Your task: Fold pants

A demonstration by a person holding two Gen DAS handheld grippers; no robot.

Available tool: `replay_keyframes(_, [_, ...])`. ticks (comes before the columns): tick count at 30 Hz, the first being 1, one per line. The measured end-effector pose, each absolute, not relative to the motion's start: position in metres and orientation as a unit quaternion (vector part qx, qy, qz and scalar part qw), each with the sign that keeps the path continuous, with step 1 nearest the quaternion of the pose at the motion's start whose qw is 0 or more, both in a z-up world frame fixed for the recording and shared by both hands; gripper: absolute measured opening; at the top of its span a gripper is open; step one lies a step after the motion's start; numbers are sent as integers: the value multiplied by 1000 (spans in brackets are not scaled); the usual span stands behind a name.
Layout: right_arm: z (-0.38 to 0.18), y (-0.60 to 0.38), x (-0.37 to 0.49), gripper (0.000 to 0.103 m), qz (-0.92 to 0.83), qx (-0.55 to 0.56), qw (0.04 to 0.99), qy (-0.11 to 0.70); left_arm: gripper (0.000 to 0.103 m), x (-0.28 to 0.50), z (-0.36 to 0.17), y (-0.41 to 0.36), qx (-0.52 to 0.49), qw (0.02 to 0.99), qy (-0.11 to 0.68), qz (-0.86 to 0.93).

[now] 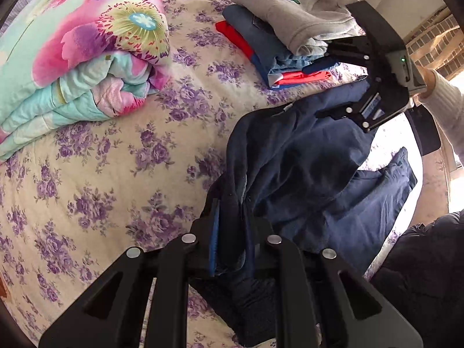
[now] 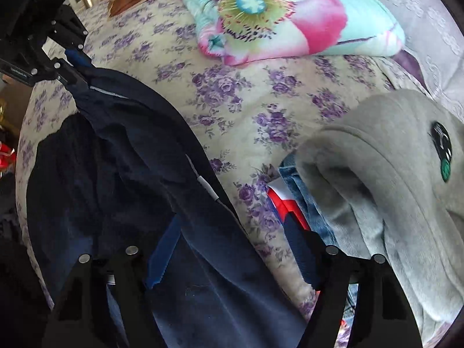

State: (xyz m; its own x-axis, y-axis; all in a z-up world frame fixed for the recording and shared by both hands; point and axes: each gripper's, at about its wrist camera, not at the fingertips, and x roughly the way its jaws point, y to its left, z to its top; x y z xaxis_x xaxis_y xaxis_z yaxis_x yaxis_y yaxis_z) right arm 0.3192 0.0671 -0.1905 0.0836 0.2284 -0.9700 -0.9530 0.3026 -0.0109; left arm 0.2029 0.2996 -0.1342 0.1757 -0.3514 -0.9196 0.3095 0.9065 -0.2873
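On the bed (image 1: 116, 150), spread with a cream cover printed in purple flowers, a pair of dark navy pants (image 1: 304, 159) lies rumpled near the edge, between the two handheld grippers. The left gripper (image 1: 232, 220) points steeply down, and its fingers (image 1: 215, 232) are drawn narrow, pinching a bunched fold of the navy cloth between the blue pads; the fabric rises from the bed to that grip in a taut ridge. From the right wrist view the same hold shows at the upper left, with the cloth hanging from it.

The right gripper (image 2: 232, 249) hangs over the other end of the pants, fingers (image 2: 162, 249) spread wide. One blue pad lies against the navy fabric, the other stands apart above the flowered cover, close to a stack of folded clothes (image 1: 278, 46). The cloth lies under and between the fingers, but they do not press on it. From the left wrist view, a white sleeve (image 1: 443, 101) reaches in behind this gripper.

The stack, just beyond the pants, has a grey sweatshirt (image 2: 391, 174) on top, then denim, then red and blue pieces beneath. Well apart from it, farther across the bed, sits a folded quilt (image 1: 78, 52) with big pink flowers on pale turquoise.
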Motion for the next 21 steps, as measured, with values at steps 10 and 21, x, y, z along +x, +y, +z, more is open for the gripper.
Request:
replay_keyframes(10, [-194,87,325,55,497,-371,591,516,14,186,-141,304,-46,765,603,-222])
replay_keyframes(21, [-258,103,324,32,470,-409,520,585,14,190,-150,305,-57,763,606,-217])
